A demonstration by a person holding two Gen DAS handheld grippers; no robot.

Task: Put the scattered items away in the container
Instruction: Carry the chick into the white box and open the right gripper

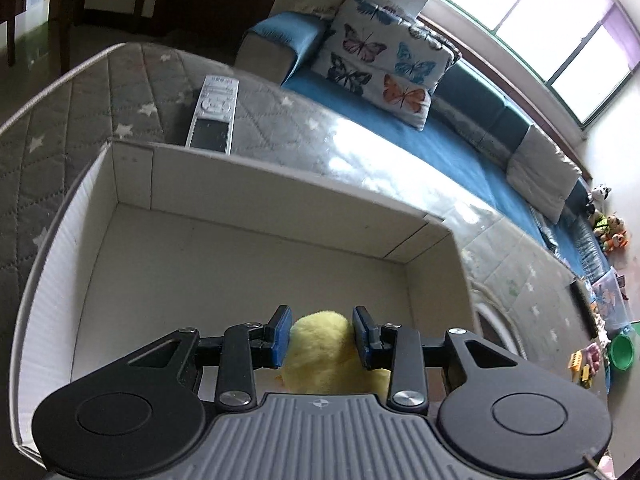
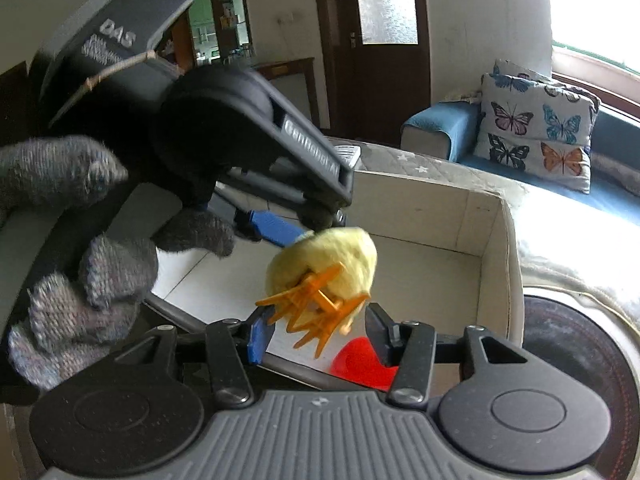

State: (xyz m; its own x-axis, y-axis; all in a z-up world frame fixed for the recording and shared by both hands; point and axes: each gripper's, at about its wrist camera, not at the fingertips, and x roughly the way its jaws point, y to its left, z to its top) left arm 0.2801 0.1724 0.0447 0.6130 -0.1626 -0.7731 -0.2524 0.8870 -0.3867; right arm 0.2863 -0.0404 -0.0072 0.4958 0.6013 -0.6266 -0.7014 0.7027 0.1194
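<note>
chick (image 1: pixel 320 344) pinched in left hand-held gripper (image 1: pixel 321 340)

fluffy yellow plush chick (image 2: pixel 324 264), matt white cardboard box (image 1: pixel 256 184), quilted grey cloth mat (image 1: pixel 80 92)

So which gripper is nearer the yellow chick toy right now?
Left. The left gripper clamps the chick toy above the box; the right gripper sits just beneath, fingers flanking its orange feet, not visibly gripping.

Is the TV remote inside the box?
No, the remote control lies on the grey star-patterned quilted cover, just outside the far wall of the white cardboard box.
</note>
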